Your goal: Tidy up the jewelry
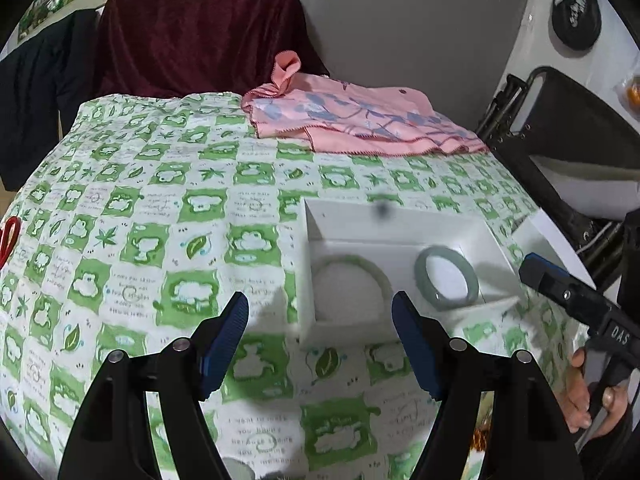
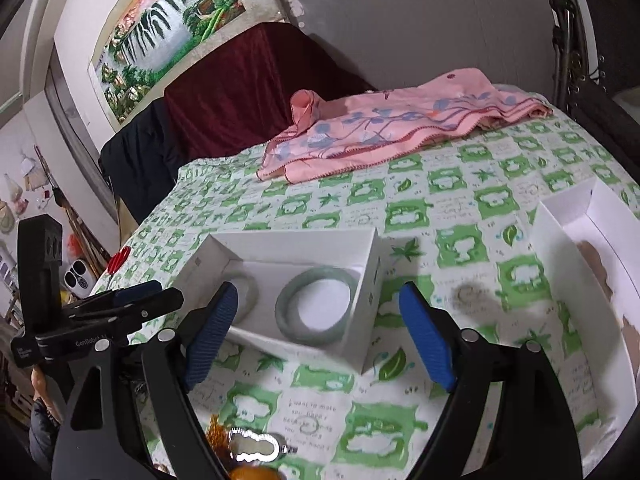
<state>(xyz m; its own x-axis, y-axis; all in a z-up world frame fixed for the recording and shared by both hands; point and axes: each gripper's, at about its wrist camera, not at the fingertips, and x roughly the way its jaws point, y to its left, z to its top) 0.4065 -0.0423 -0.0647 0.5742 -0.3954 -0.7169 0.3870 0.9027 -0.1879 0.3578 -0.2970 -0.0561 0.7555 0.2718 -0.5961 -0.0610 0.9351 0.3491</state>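
An open white box point(image 1: 316, 224) point(image 2: 370, 276) sits on the green-and-white tablecloth. Two green jade bangles lie in it: a darker one point(image 1: 447, 280) point(image 2: 316, 306) on the right and a paler one point(image 1: 352, 266) point(image 2: 250, 284) on the left. My left gripper point(image 1: 320, 340) is open and empty, just in front of the box. My right gripper point(image 2: 314, 336) is open and empty, over the box's near edge; it shows at the right of the left wrist view point(image 1: 560, 288). An amber bead piece with a silver gourd pendant point(image 2: 254, 446) lies below the right gripper.
A second white box or lid point(image 2: 576, 248) lies to the right. A folded pink floral cloth point(image 1: 356, 120) point(image 2: 384, 136) lies at the table's far side. A red-handled tool point(image 2: 118, 260) rests at the left edge. A dark red draped chair point(image 1: 192, 28) stands behind.
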